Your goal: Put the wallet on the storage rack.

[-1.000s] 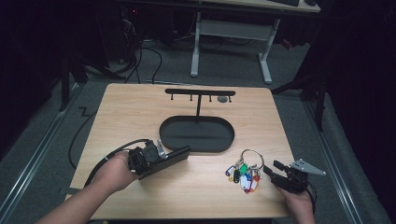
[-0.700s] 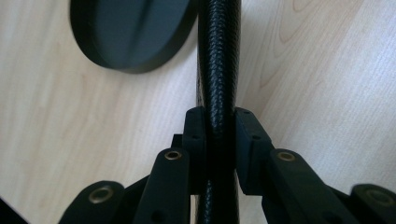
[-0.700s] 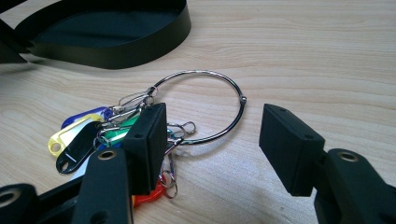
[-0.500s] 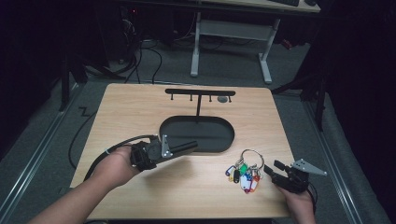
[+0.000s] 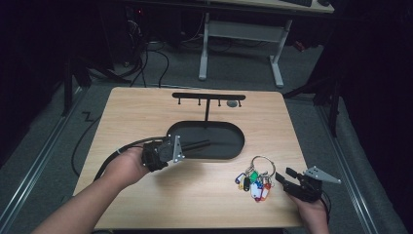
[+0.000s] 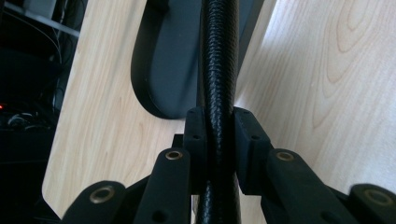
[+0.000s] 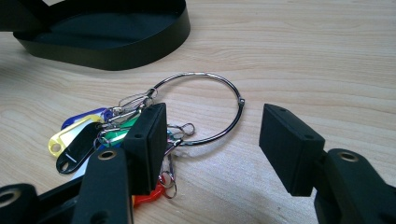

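Lying between open right tool [image 7: 212, 144] jaws — key ring [image 7: 205, 109]

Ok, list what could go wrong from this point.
The right gripper is open with its jaws astride the metal ring lying flat on the table; closing may just slide the thin ring away. One jaw sits over the key tags, so it might pinch a tag instead. The left gripper is shut on a black cable, which could drag against the black stand's base.
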`<state>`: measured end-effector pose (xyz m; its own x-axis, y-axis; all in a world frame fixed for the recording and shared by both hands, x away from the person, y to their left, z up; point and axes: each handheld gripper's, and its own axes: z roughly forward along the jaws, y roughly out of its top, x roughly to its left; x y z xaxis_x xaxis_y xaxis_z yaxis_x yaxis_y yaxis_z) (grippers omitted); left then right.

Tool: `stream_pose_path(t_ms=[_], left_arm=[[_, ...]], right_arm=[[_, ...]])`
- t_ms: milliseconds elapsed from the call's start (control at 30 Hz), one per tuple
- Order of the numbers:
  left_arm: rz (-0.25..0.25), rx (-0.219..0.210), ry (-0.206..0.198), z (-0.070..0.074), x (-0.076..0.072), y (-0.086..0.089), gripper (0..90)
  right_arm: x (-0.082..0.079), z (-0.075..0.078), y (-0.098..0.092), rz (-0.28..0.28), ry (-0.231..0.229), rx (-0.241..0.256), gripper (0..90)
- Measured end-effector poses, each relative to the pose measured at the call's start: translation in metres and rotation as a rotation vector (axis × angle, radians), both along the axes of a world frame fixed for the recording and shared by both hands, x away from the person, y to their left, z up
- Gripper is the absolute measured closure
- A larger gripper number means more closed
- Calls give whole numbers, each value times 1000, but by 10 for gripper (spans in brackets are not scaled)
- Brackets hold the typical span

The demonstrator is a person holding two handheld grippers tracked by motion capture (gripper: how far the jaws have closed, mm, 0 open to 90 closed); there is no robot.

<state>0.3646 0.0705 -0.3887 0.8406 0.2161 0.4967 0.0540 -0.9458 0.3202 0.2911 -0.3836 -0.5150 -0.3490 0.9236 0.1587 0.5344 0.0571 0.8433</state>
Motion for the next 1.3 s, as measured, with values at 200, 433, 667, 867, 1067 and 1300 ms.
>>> stream_pose_path(t_ms=[200,433,667,867,1067,1300], left_arm=[[-33,-19,-45,0,5,-9,773],[-73,-1,-82,-11,18,-26,772],[-106,6,-124,-19,32,-41,772],[-130,12,-147,-23,43,-51,772],[-150,14,-159,-28,60,-65,771],[-156,5,-177,-34,75,-74,769]], right_arm=[[-1,0,-1,-5,1,3,420],[0,0,-1,3,1,1,419],[-1,0,-2,-3,6,5,420],[-2,-1,-2,-3,6,7,420],[-2,-1,-3,-4,11,10,422],[-2,-2,-3,1,8,8,422]])
